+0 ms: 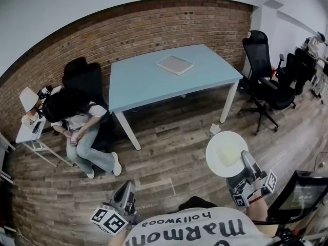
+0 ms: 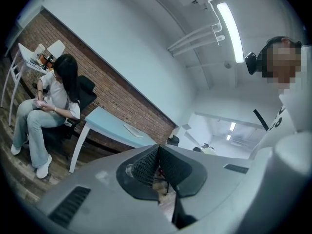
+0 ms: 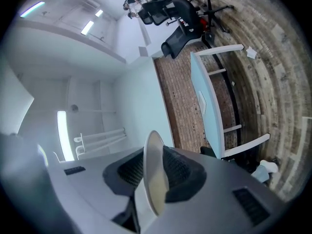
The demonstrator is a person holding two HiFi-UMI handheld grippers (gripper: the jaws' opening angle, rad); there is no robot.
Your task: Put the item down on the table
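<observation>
Head view, entries as we find them:

1. Right claw [image 1: 245, 164]: clamped on the rim of a white plate [image 1: 224, 154]. We hold the plate in the air over the wooden floor [image 1: 169, 137], its face turned up to the camera, well apart from the blue surface [image 1: 143, 83].
2. Left claw [image 1: 128, 188]: low at our left side, pointing out over the floor, carrying nothing.
3. Blue surface: stands against the brick wall [image 1: 154, 22] and bears one flat white item [image 1: 175, 64] near its far edge.
4. Seated person [image 1: 82, 122]: on a black chair left of the surface, hands in lap.
5. Small white side table [image 1: 28, 135] with a lamp [image 1: 28, 98], beside that person.
6. Black office chairs [image 1: 262, 70]: right of the surface.

Right gripper view: we see the plate [image 3: 151, 155] edge-on, pinched between both ribbed pads of the right claw [image 3: 154, 177], with the blue surface [image 3: 201, 96] far beyond it.

Left gripper view: the left claw [image 2: 158, 162] has its two pads pressed together, nothing between them; the blue surface [image 2: 109, 123] and the seated person [image 2: 53, 101] lie beyond.
</observation>
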